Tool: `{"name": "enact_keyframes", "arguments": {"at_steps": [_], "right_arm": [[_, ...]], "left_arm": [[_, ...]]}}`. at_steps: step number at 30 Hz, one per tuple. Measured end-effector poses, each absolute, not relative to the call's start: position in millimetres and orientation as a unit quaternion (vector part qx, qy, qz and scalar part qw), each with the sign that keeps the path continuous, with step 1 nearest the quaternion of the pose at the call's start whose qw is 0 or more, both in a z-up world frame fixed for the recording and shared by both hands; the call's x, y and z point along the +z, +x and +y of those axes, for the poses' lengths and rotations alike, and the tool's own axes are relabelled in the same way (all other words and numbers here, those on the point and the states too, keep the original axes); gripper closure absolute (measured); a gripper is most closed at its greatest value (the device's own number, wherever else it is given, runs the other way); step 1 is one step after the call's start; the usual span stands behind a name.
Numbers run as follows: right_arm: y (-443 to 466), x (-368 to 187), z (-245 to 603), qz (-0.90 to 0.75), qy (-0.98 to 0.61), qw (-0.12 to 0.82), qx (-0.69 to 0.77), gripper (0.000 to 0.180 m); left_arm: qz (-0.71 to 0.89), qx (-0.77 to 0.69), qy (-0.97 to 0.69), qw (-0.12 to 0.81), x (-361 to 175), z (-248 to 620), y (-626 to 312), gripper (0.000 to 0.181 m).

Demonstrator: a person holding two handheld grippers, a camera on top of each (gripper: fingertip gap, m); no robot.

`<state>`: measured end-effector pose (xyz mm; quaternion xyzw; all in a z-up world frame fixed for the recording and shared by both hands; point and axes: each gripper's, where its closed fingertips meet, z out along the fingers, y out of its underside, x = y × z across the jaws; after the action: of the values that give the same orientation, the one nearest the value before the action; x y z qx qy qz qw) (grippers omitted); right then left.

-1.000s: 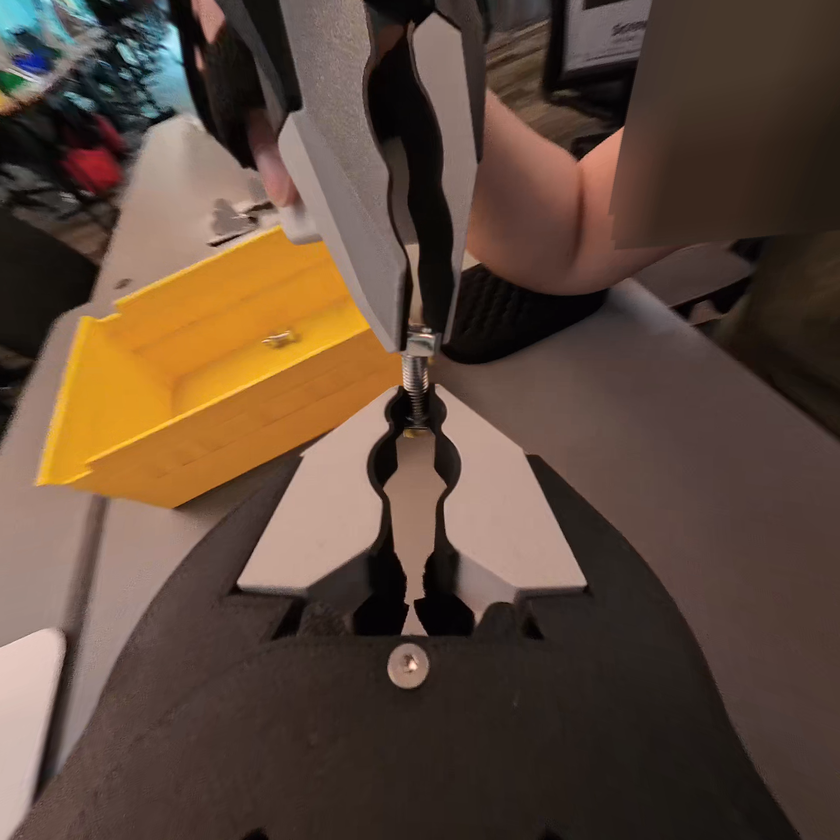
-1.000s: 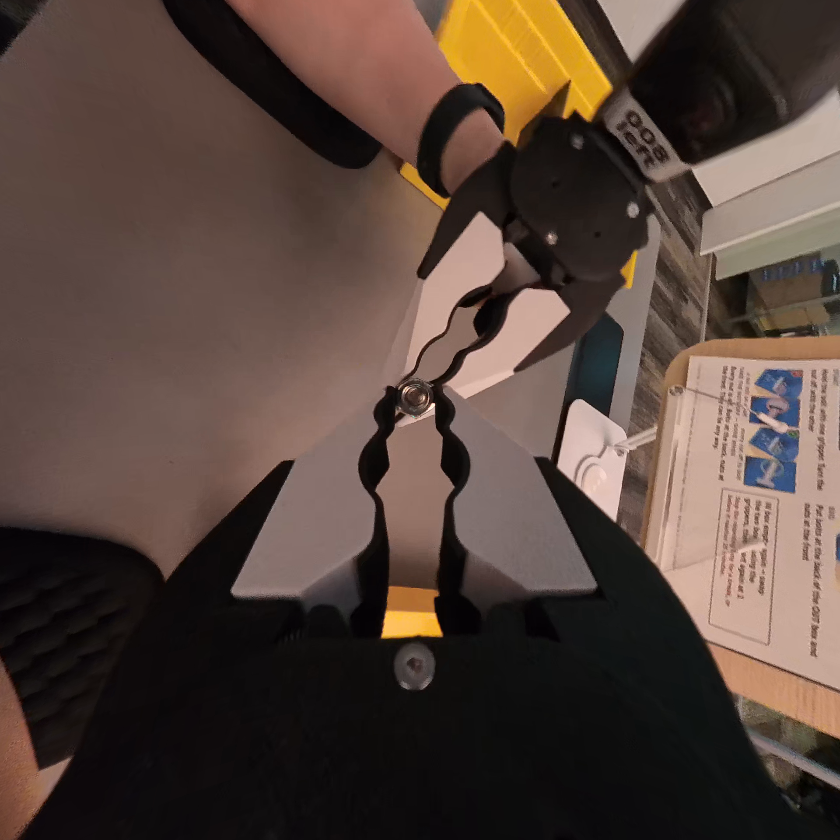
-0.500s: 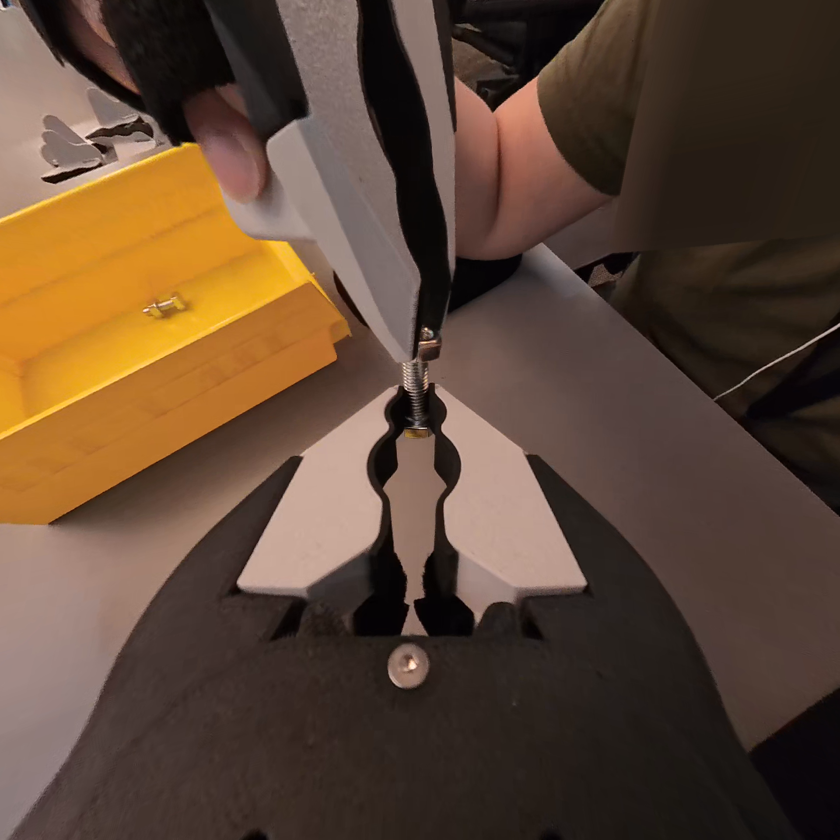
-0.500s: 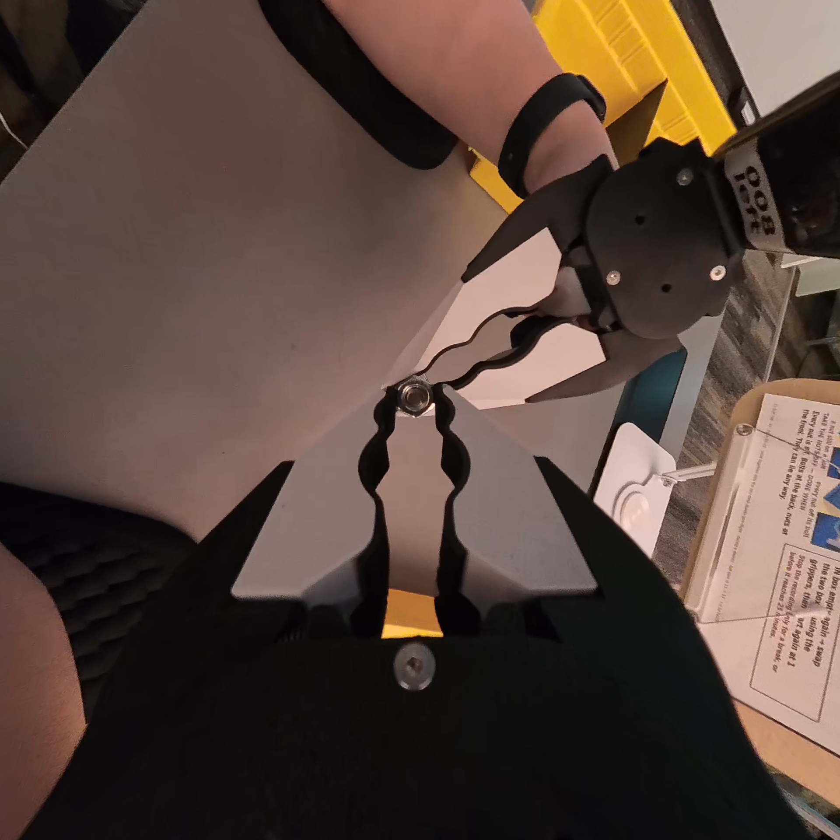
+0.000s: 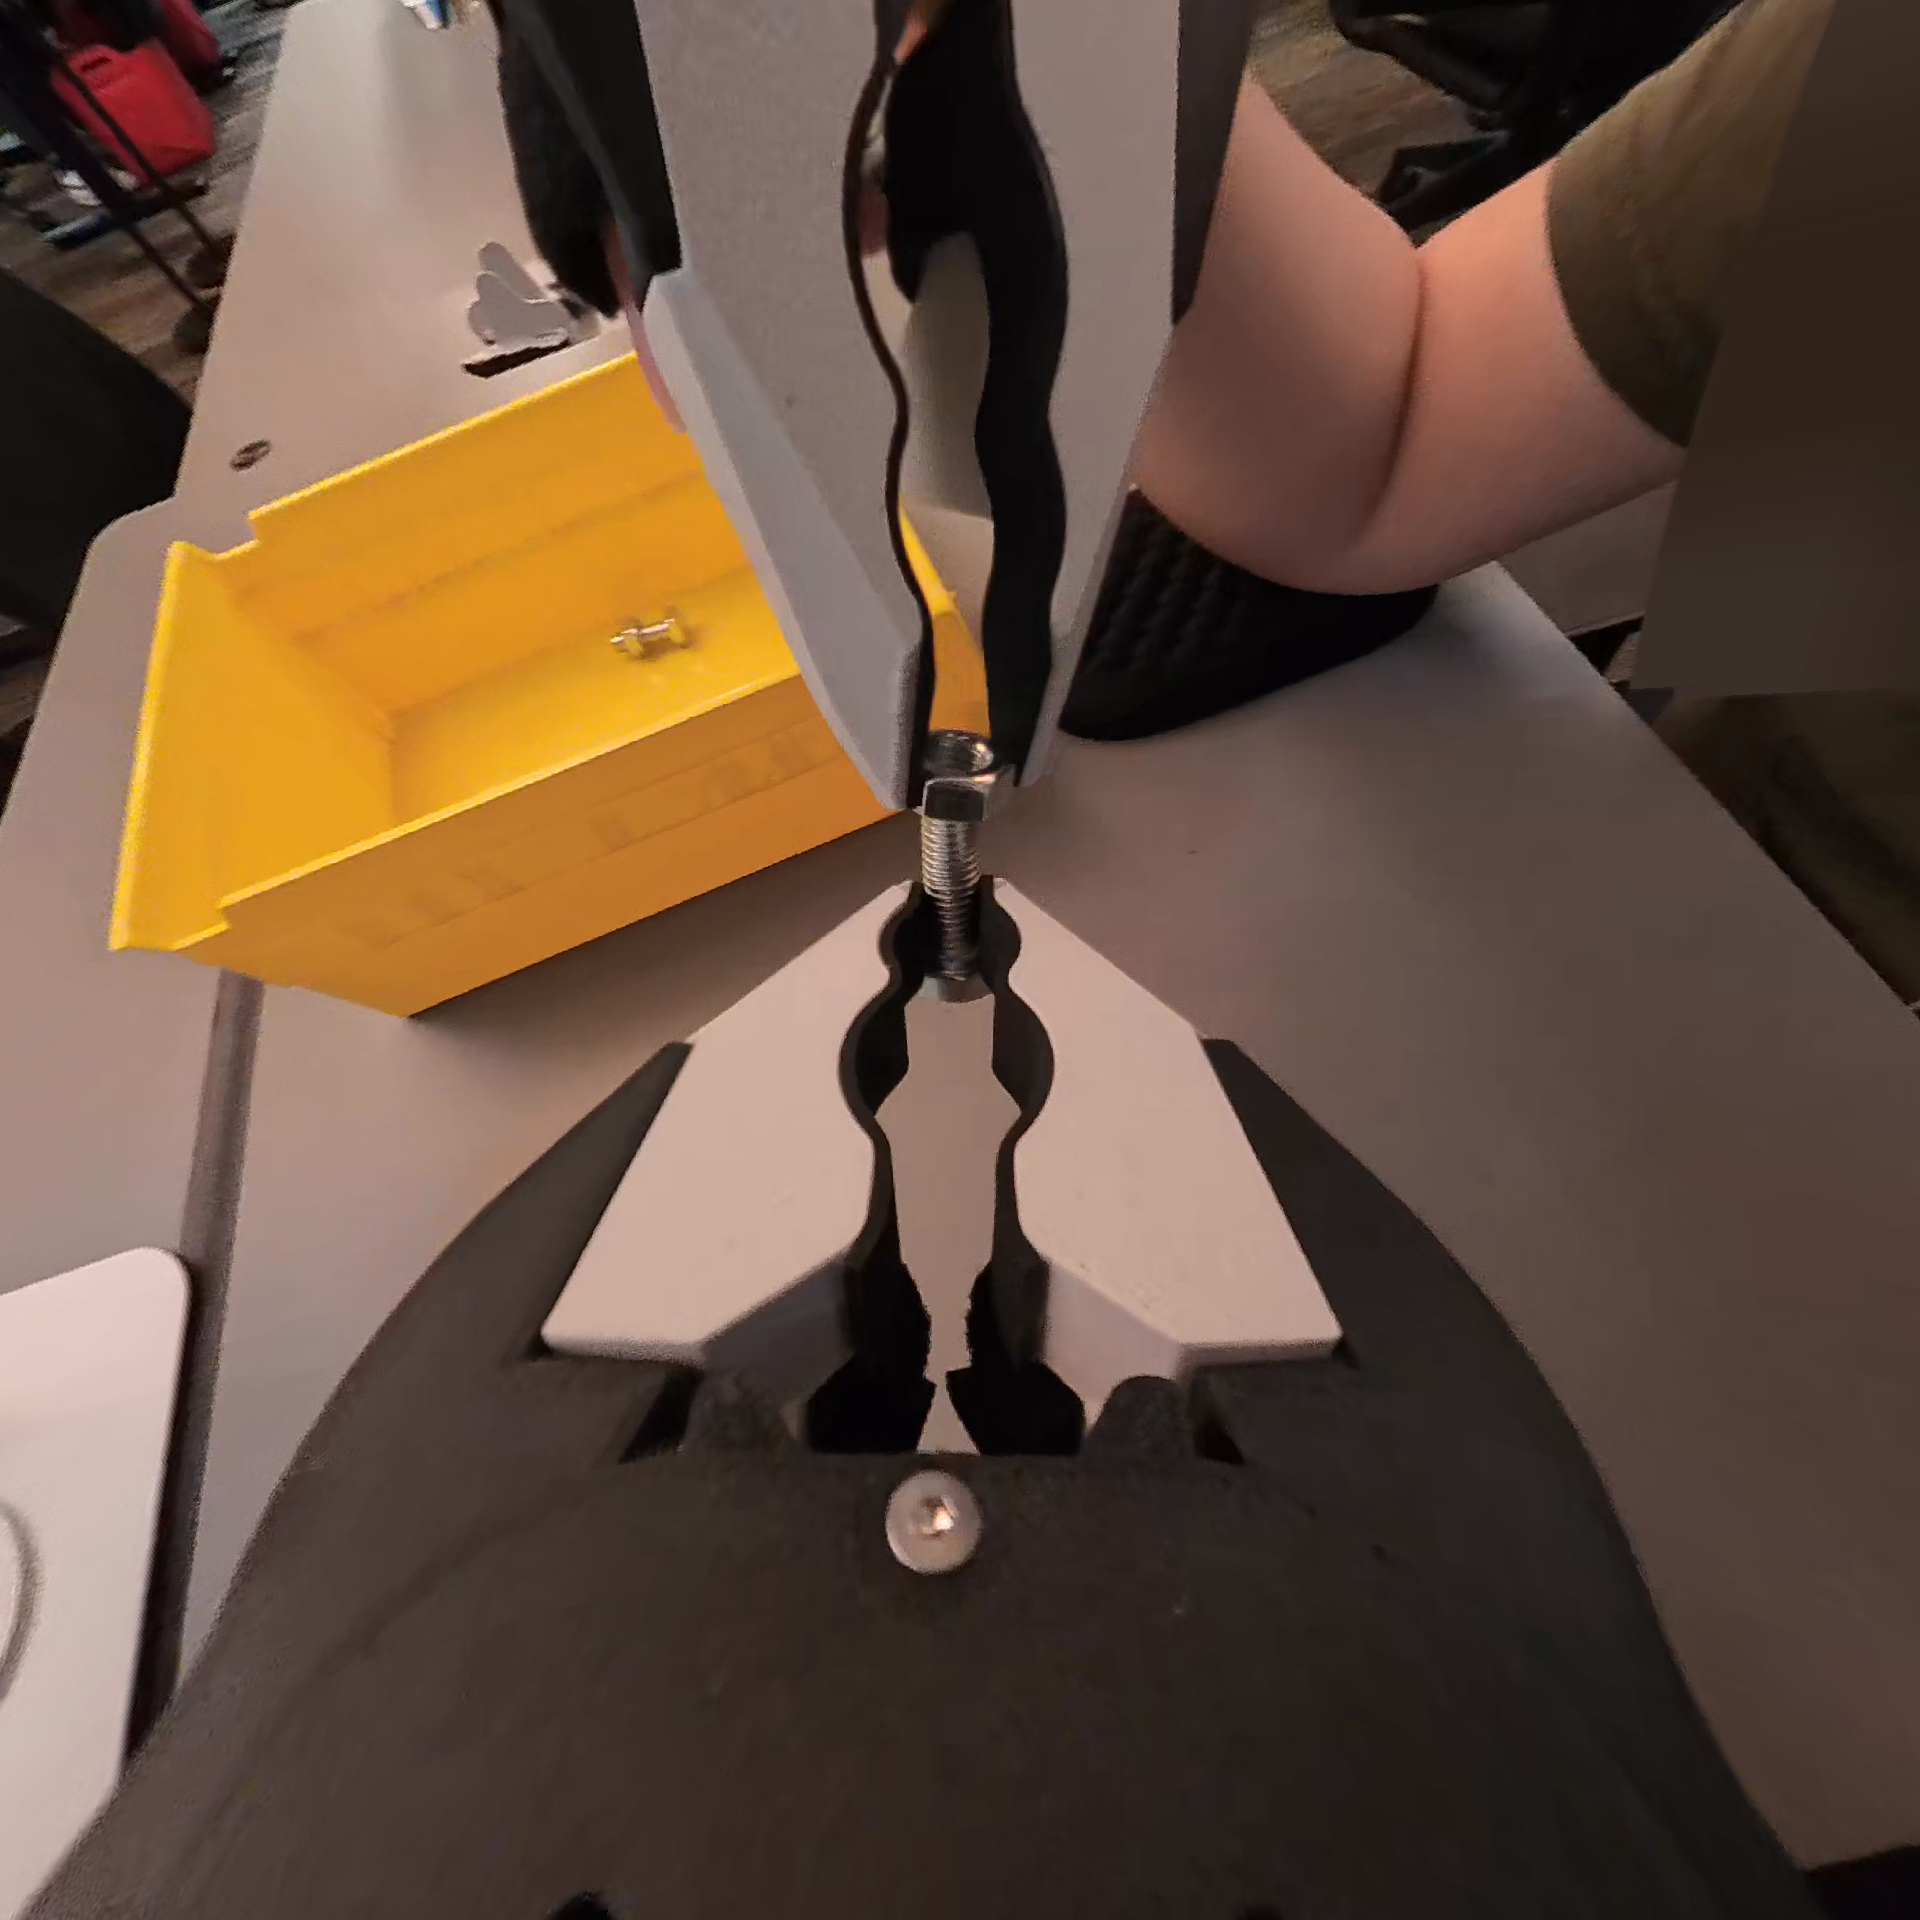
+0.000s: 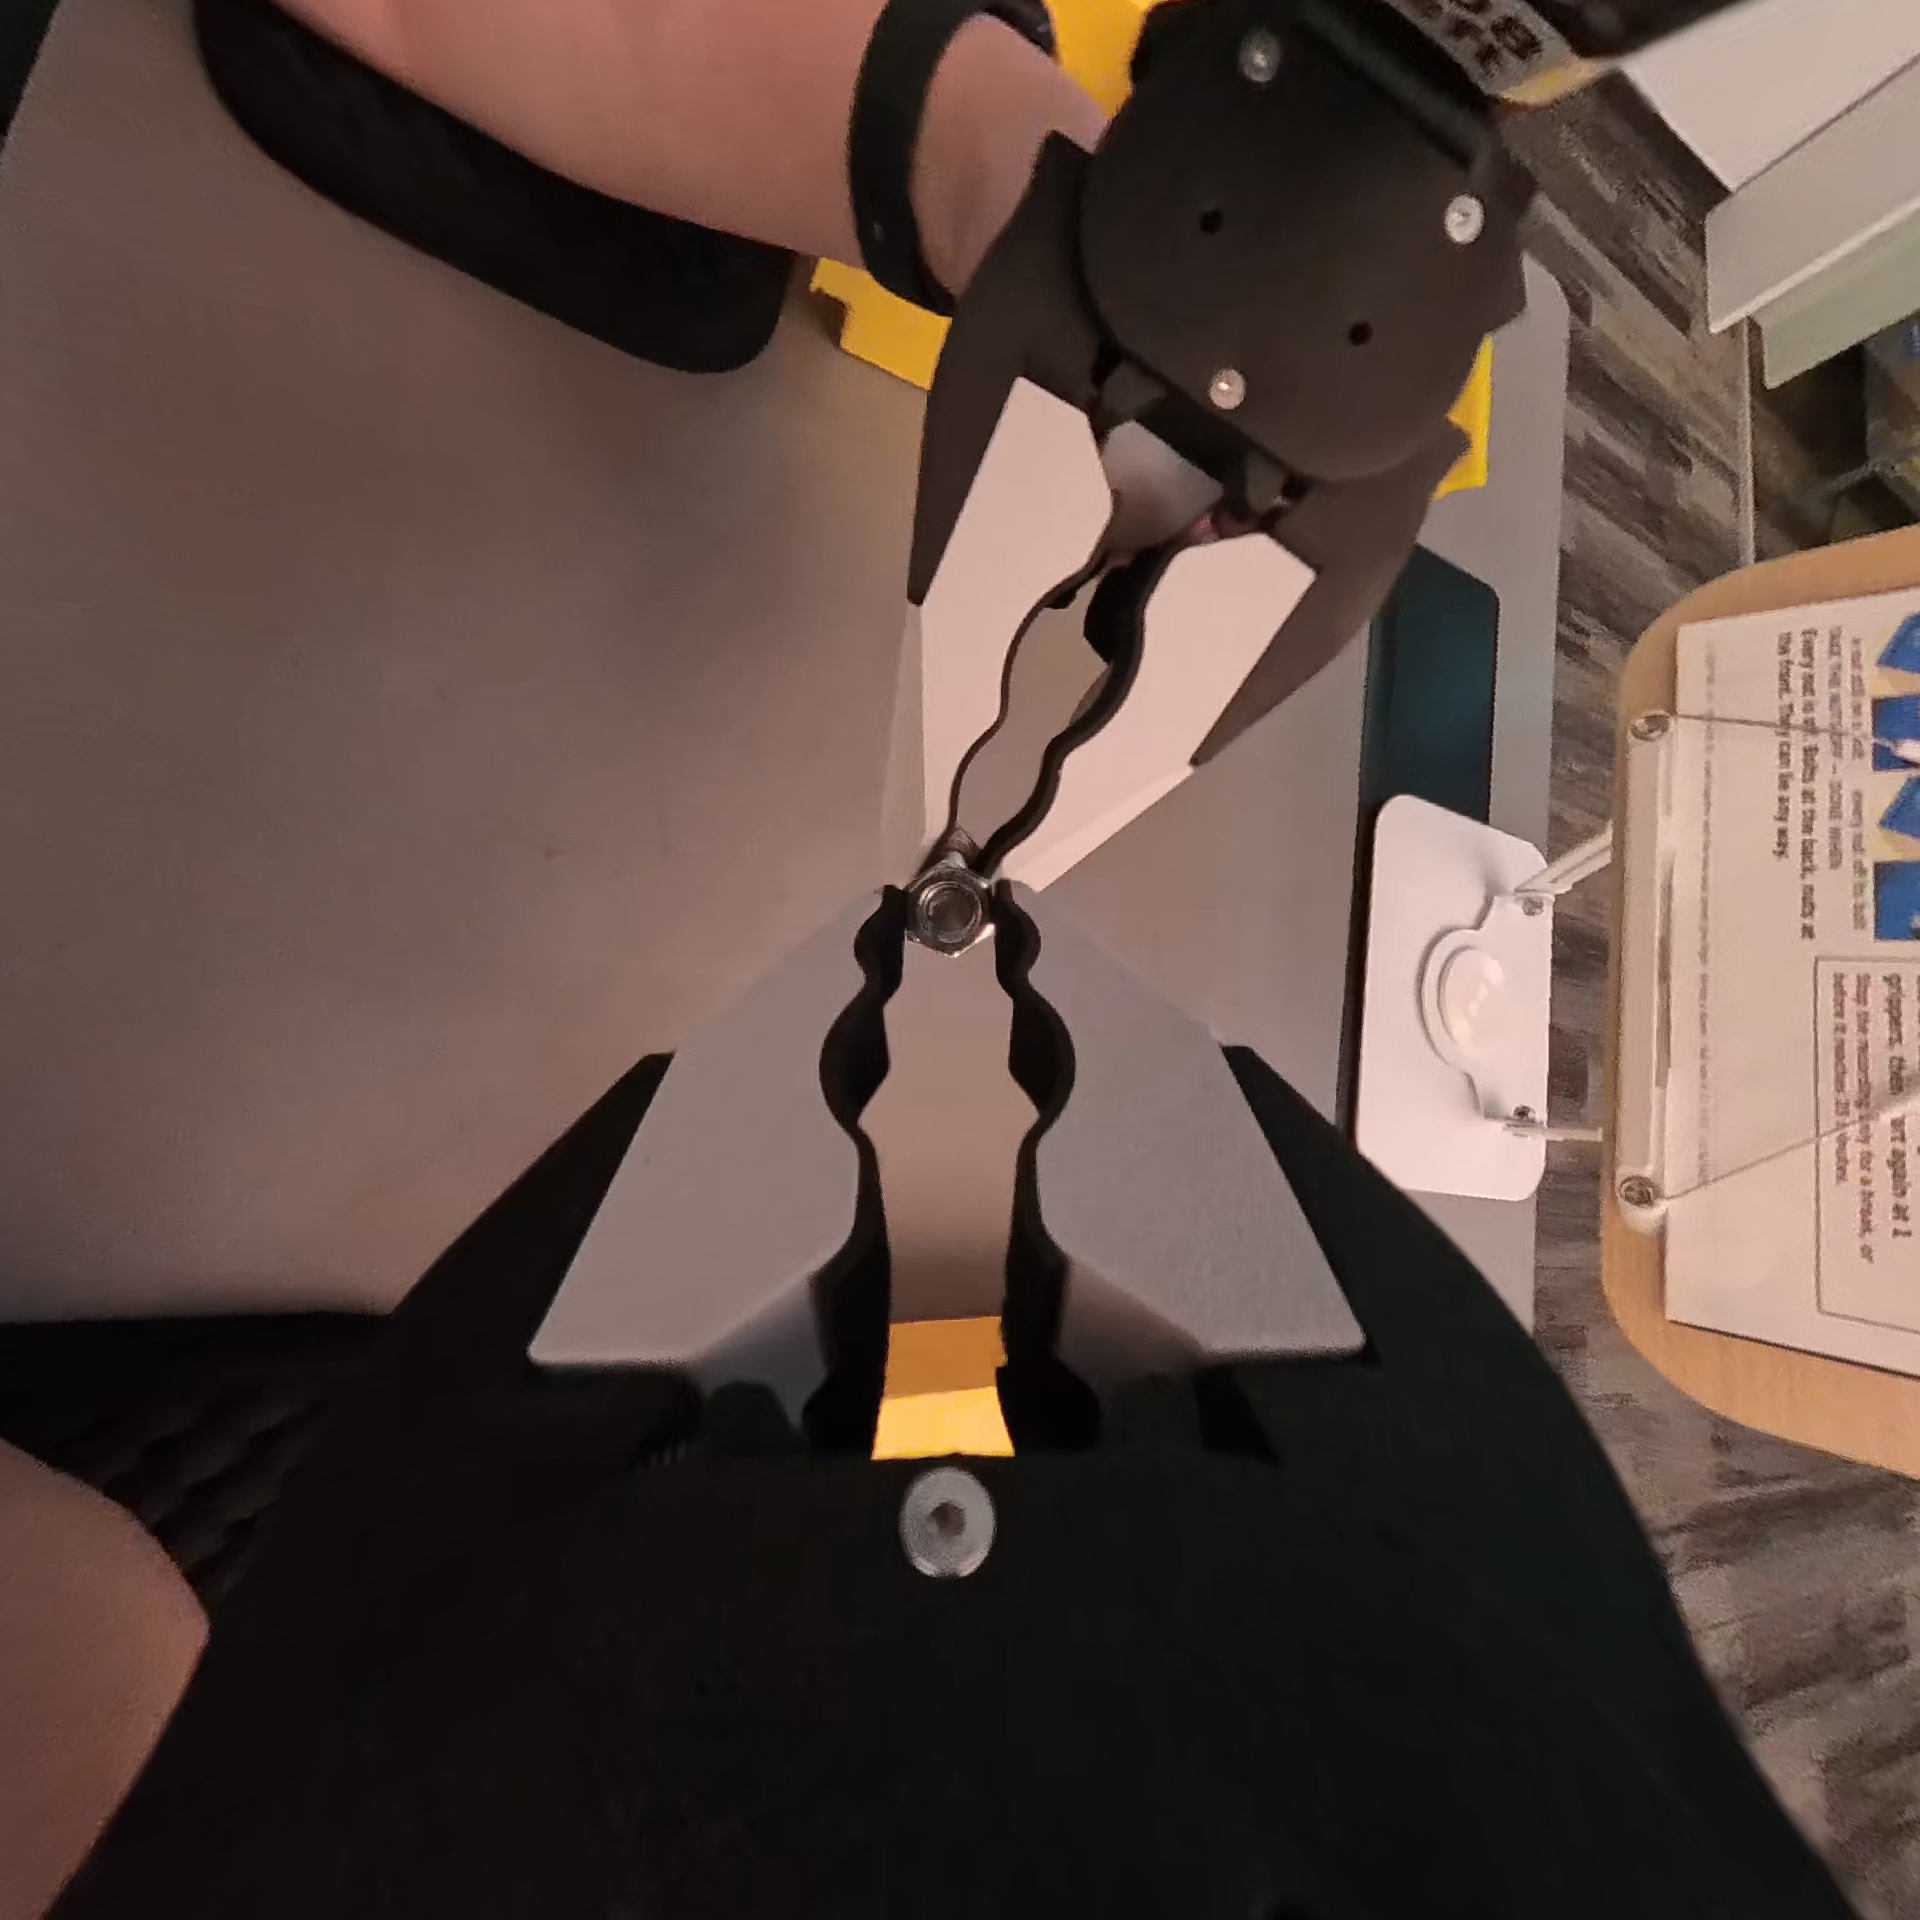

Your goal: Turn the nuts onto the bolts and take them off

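Note:
My left gripper is shut on a silver bolt, gripping its lower end with the threaded shaft pointing away from the camera. My right gripper comes in from above and is shut on a silver hex nut at the tip of the thread. In the right wrist view the nut sits between my right gripper's tips. The left gripper meets it from the far side, and the bolt is hidden behind the nut. Both hang above the grey table.
A yellow bin stands at the left with one bolt-and-nut piece inside. A person's forearm rests on a black pad behind. A white stand and a paper sheet on a wooden board lie to the right. Left and right tips are no more than a few centimetres apart.
My right gripper has twisted around the bolt's axis with the nut in it, so both views swung round. Both grips have held and the bolt stays in the left fingers.

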<state>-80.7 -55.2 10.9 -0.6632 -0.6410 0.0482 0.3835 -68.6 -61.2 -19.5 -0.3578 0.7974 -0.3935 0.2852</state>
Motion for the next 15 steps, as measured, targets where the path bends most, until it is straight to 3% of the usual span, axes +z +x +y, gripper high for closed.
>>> {"name": "enact_keyframes", "arguments": {"at_steps": [15], "right_arm": [[-78.4,41.3,-11.4,-0.464,-0.744,0.438,0.199,0.164]], "left_arm": [[0.761,-0.265,-0.408,0.430,9.7,-12.6,-66.4,0.174]]}}
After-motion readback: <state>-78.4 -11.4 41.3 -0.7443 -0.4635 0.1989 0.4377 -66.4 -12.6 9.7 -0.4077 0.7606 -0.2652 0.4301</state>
